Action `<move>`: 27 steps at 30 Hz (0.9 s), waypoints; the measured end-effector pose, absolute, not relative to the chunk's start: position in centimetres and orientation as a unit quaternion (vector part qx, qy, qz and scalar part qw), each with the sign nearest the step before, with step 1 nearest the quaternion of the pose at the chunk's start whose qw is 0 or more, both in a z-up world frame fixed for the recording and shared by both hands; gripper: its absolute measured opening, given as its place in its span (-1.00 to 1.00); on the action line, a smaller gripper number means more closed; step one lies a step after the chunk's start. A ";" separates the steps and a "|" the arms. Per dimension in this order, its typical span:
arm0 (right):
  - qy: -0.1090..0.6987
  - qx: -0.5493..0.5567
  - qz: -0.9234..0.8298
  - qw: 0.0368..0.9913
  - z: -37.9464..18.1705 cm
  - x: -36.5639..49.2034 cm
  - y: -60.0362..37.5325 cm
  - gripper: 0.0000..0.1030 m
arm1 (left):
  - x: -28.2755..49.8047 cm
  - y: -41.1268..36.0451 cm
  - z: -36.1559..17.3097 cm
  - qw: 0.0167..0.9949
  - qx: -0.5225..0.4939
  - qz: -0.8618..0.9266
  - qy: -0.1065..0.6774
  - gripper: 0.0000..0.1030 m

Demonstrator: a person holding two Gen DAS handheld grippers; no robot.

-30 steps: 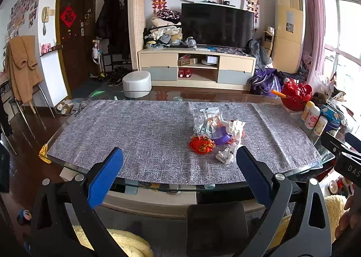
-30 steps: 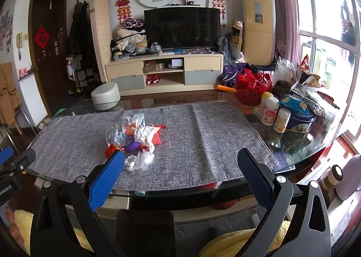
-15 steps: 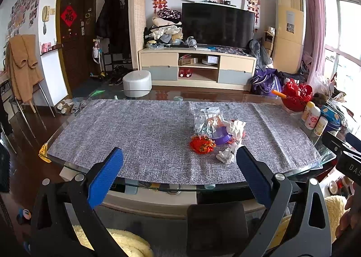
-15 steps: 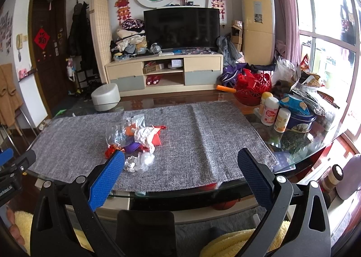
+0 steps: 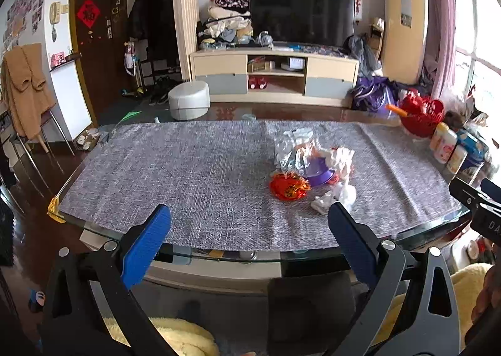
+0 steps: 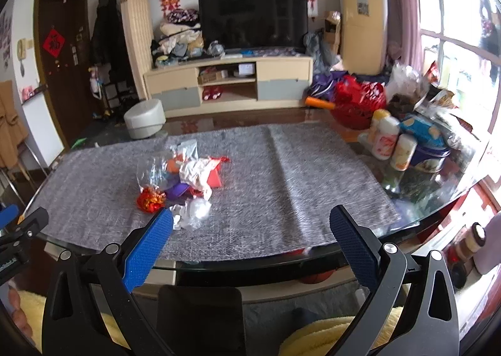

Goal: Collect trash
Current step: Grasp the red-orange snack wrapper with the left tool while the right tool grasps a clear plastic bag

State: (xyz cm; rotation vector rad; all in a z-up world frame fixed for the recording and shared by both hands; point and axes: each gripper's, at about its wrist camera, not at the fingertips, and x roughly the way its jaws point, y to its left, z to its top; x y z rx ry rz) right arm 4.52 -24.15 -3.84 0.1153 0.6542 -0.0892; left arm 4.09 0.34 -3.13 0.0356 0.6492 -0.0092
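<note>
A small pile of trash (image 5: 313, 168) lies on the grey table mat (image 5: 188, 174): clear plastic wrap, a red crumpled wrapper (image 5: 288, 185), a purple piece, white crumpled paper. The pile also shows in the right wrist view (image 6: 184, 180), with the red wrapper (image 6: 150, 199) at its near left. My left gripper (image 5: 249, 221) is open and empty, short of the table's near edge, the pile ahead to its right. My right gripper (image 6: 250, 227) is open and empty, the pile ahead to its left.
Bottles (image 6: 386, 143), a blue tin and a red basket (image 6: 357, 105) crowd the table's right end. A dark chair back (image 5: 310, 306) stands below the near glass edge (image 5: 250, 254). A TV cabinet (image 5: 275, 77) and white stool (image 5: 188, 99) stand beyond the table.
Both grippers have moved slightly forward toward the table, with the views a little blurred. Both stay open; the trash has not moved.
</note>
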 end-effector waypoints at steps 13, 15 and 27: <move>0.389 0.081 0.007 0.918 -9.0 12.7 -23.9 0.63 | 12.7 -0.9 -8.3 0.921 0.043 -0.036 0.385 0.64; 0.401 0.094 0.032 0.911 -9.9 13.8 -23.6 0.51 | 13.5 -1.2 -9.2 0.916 0.045 -0.044 0.395 0.56; 0.464 0.121 0.088 0.873 -14.8 19.1 -21.4 -0.21 | 18.5 -2.0 -12.5 0.895 0.039 -0.093 0.434 0.13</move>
